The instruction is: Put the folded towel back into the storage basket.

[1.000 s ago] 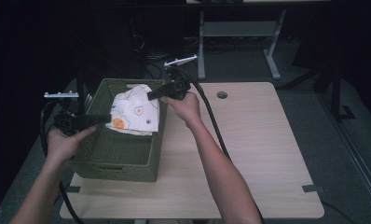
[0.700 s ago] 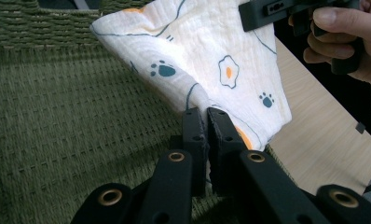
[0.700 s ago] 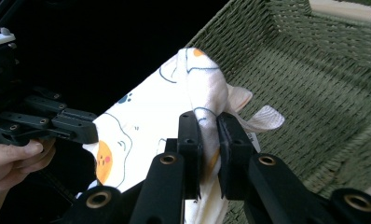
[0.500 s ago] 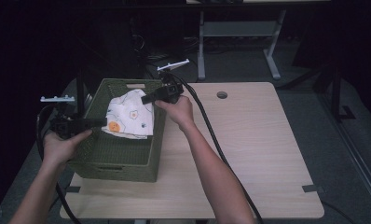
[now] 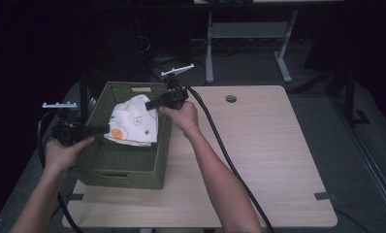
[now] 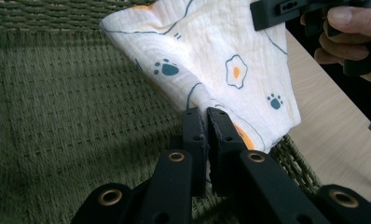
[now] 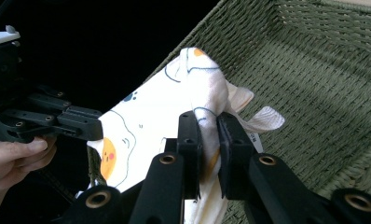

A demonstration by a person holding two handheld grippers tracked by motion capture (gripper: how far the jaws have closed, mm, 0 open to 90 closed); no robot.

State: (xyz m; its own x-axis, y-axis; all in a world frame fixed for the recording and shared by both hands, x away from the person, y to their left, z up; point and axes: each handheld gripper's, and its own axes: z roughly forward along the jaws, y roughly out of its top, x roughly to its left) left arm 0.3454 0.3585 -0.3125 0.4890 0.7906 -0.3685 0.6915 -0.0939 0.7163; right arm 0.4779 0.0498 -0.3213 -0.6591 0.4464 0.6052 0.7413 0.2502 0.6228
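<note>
The cloth (image 5: 133,122), white with fried-egg and paw prints, hangs stretched over the green woven basket (image 5: 123,165), which sits at the table's (image 5: 268,160) nine o'clock side. The left gripper (image 6: 207,116) has its jaws pinched on the cloth's nine o'clock edge; the right gripper (image 7: 208,122) clamps its one o'clock corner, jaws narrow around bunched fabric.

Cloth (image 6: 221,51) is soft quilted fabric, matt, printed with eggs and paws; basket (image 5: 128,165) is rough woven olive wicker; both claws (image 6: 207,121) (image 7: 207,126) matt black plastic with brass-look rivets; surface (image 5: 264,160) smooth pale wood laminate.
</note>
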